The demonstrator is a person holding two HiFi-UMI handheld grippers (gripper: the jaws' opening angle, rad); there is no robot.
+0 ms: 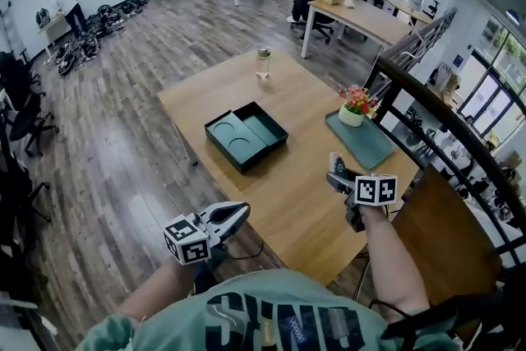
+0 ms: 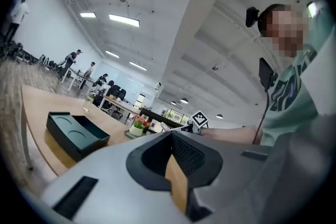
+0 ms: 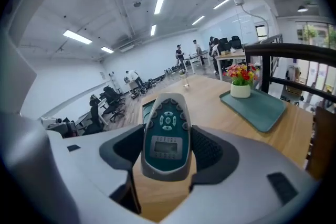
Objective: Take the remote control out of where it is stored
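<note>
My right gripper (image 1: 339, 177) is shut on the remote control (image 1: 336, 164) above the table's front right part. In the right gripper view the remote (image 3: 167, 134) is grey with a teal face, a small display and round buttons, and it stands between the pads of the right gripper (image 3: 168, 152). The dark green storage box (image 1: 245, 136) sits open at the middle of the wooden table (image 1: 288, 201), its tray showing round recesses. My left gripper (image 1: 234, 215) hangs off the table's front left edge, jaws together and holding nothing. From the left gripper (image 2: 176, 165) the box (image 2: 73, 134) lies to the left.
A pot of flowers (image 1: 355, 104) stands on a teal mat (image 1: 370, 145) at the table's right. A glass jar (image 1: 263, 62) stands at the far edge. A black railing (image 1: 444, 119) runs along the right, with a wooden seat (image 1: 444, 226) beside the table. People and desks are far off.
</note>
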